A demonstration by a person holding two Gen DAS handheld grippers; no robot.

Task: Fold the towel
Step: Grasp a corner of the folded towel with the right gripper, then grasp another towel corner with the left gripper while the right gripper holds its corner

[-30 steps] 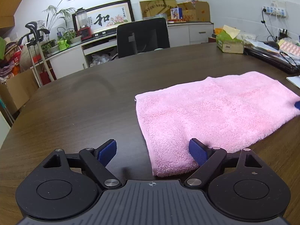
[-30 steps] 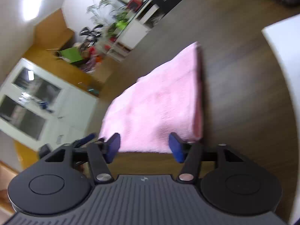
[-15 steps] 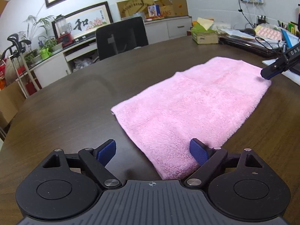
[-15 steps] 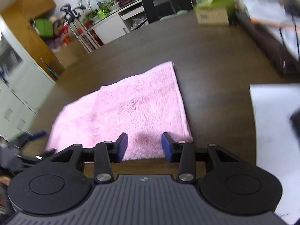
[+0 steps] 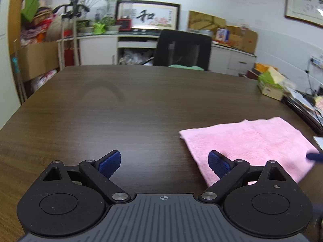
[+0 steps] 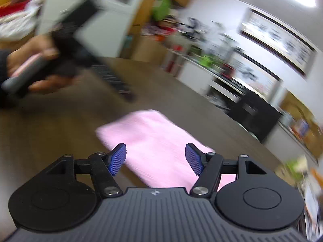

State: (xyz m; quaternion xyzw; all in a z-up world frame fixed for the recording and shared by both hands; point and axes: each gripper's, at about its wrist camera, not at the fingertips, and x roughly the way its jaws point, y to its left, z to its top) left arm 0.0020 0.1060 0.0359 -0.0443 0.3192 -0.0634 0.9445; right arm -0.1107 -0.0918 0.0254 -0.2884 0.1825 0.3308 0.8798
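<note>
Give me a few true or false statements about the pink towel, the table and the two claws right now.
1. The fluffy pink towel lies flat on the dark wooden table. True.
2. The left claw grips the towel. False: its jaws are opening, with only table between them.
3. The right claw is clamped shut. False: it stands open above the towel.
4. A black office chair stands behind the table. True.
5. The towel is blue. False: it is pink.

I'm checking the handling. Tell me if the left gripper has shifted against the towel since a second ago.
Yes. The left gripper has slid left: the pink towel now lies right of its opening jaws on the table.
</note>
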